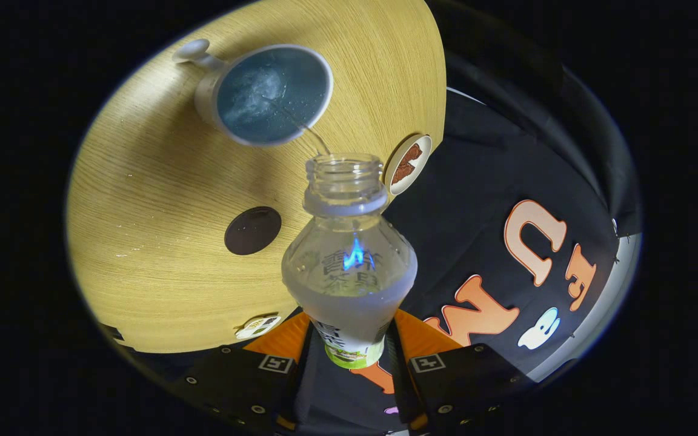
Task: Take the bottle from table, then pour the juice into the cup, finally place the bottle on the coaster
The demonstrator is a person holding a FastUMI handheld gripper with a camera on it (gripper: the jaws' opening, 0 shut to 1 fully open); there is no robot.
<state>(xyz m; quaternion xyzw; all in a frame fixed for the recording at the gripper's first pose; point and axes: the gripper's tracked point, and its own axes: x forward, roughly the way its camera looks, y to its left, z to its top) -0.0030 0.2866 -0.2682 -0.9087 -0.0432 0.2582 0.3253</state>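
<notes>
Juice runs in a thin stream from the tipped bottle (349,266) into the white cup (267,94) on the wooden bench (143,242), the view itself rolled over with the pour. On the left, the bench lies bare but for a few pale specks. Next comes the dark round coaster (252,230), sitting apart from the cup and uncovered; it is, by the look of it, where the bottle goes once pouring ends. A small white tag (258,326) lies at the bench edge near the fingers. At centre, the hand-held gripper (349,357) clamps the bottle by its labelled lower body, one finger on each side, neck pointing ahead and mouth open, uncapped, so liquid can arc over the cup's rim. The cup appears well filled, its surface frothing where the stream lands. To the right, a round white disc with a brown pattern (408,164) rests at the bench edge, just beside the bottle mouth. Nothing blocks the path between cup and coaster.
</notes>
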